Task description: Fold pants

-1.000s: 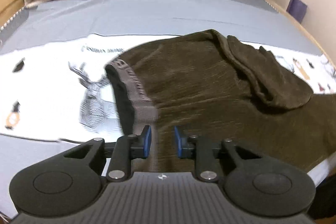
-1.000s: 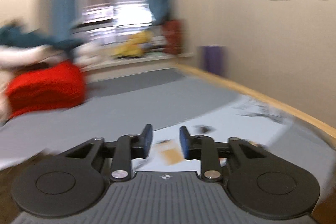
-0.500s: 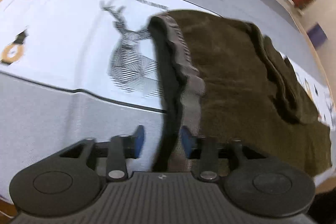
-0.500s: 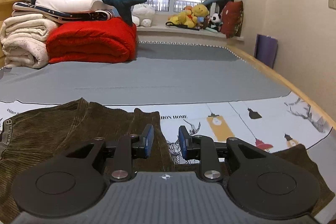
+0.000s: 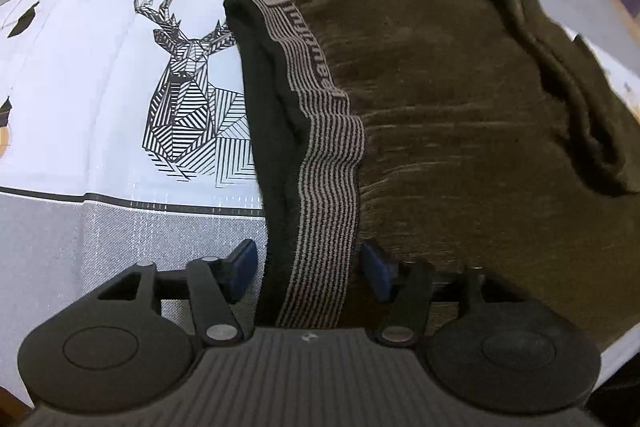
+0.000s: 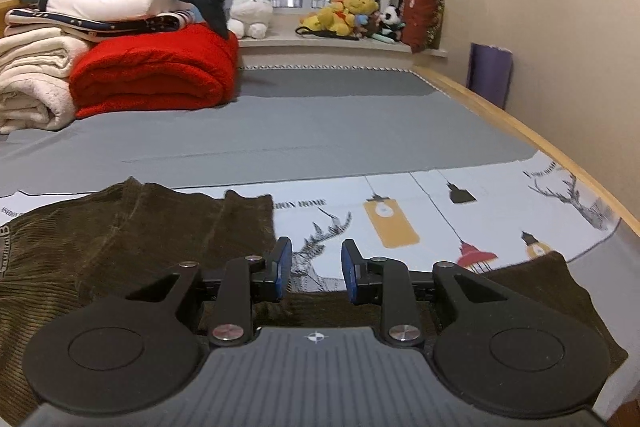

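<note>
The pants (image 5: 472,131) are dark olive-brown corduroy, lying on a white printed sheet (image 5: 92,75) spread across the grey bed (image 6: 320,131). Their striped elastic waistband (image 5: 328,187), grey-brown with lettering woven in, is turned outward with a black lining (image 5: 272,131) showing beside it. The cloth is folded over itself, and a thick rolled ridge runs along the far right edge in the left wrist view. Fine ribs and shallow creases run across the top layer.

The left hand-held gripper (image 5: 310,269) is spread wide, its blue pads on either side of the waistband's near end without pinching it. The right hand-held gripper (image 6: 316,269) is also spread, hovering low over the pants' near edge (image 6: 552,291) with nothing between its fingers.

A red blanket (image 6: 156,75) and white folded blankets (image 6: 32,83) sit at the far end of the bed.
</note>
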### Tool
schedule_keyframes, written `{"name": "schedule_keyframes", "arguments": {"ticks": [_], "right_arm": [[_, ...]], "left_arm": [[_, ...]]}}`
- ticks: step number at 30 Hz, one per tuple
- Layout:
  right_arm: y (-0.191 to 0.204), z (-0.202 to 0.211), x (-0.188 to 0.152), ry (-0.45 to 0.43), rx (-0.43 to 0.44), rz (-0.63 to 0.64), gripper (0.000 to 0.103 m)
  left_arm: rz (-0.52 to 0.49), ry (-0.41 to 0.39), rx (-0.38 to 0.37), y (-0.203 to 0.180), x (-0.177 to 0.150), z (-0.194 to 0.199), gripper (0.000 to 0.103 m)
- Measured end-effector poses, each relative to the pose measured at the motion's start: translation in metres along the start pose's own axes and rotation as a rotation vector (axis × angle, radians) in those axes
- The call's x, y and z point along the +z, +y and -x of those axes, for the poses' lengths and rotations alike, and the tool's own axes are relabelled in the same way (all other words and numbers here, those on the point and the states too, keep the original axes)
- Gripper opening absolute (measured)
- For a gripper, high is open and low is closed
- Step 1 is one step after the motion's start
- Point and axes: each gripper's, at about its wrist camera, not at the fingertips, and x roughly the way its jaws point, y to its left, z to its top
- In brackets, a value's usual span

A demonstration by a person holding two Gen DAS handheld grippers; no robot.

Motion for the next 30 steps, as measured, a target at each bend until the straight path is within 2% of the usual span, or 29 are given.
{"name": "schedule_keyframes", "arguments": {"ticks": [2, 6, 9, 14, 16, 20, 22, 23, 24, 26, 28, 30], "right_arm": [[-0.007, 0.000, -0.001, 0.008, -0.009, -0.017, 0.029], [-0.017, -0.001, -0.002, 0.018, -0.015, -0.052, 0.029], [-0.019, -0.003, -0.002, 0.027, -0.018, -0.072, 0.029], [-0.014, -0.004, -0.001, 0.036, -0.012, -0.086, 0.029], [-0.011, -0.004, -0.002, 0.040, -0.007, -0.086, 0.029], [-0.005, -0.002, -0.003, 0.043, 0.000, -0.073, 0.029], [-0.003, -0.002, -0.004, 0.043, 0.000, -0.062, 0.029], [-0.003, -0.001, -0.004, 0.044, -0.001, -0.058, 0.029], [-0.003, -0.001, -0.004, 0.045, -0.003, -0.057, 0.029], [-0.006, -0.001, -0.005, 0.048, -0.009, -0.061, 0.030], [-0.009, -0.001, -0.006, 0.051, -0.013, -0.069, 0.032], [-0.013, -0.002, -0.007, 0.056, -0.018, -0.073, 0.032]], "left_arm": [[-0.028, 0.001, 0.007, -0.008, 0.001, -0.002, 0.062], [-0.076, -0.014, 0.039, -0.015, 0.000, -0.003, 0.041], [-0.071, -0.040, 0.025, -0.010, -0.003, 0.004, 0.029], [-0.086, -0.104, 0.057, -0.004, -0.010, 0.018, 0.024], [-0.075, -0.110, 0.080, 0.005, -0.015, 0.022, 0.024], [-0.024, -0.061, 0.124, 0.023, -0.021, 0.023, 0.024], [-0.016, -0.053, 0.138, 0.026, -0.023, 0.024, 0.033], [-0.010, -0.060, 0.150, 0.025, -0.023, 0.027, 0.041], [-0.017, -0.078, 0.176, 0.024, -0.023, 0.032, 0.051], [-0.048, -0.159, 0.215, 0.016, -0.022, 0.045, 0.059], [-0.057, -0.243, 0.214, 0.012, -0.020, 0.059, 0.060], [-0.051, -0.283, 0.166, 0.008, -0.018, 0.065, 0.059]]}}
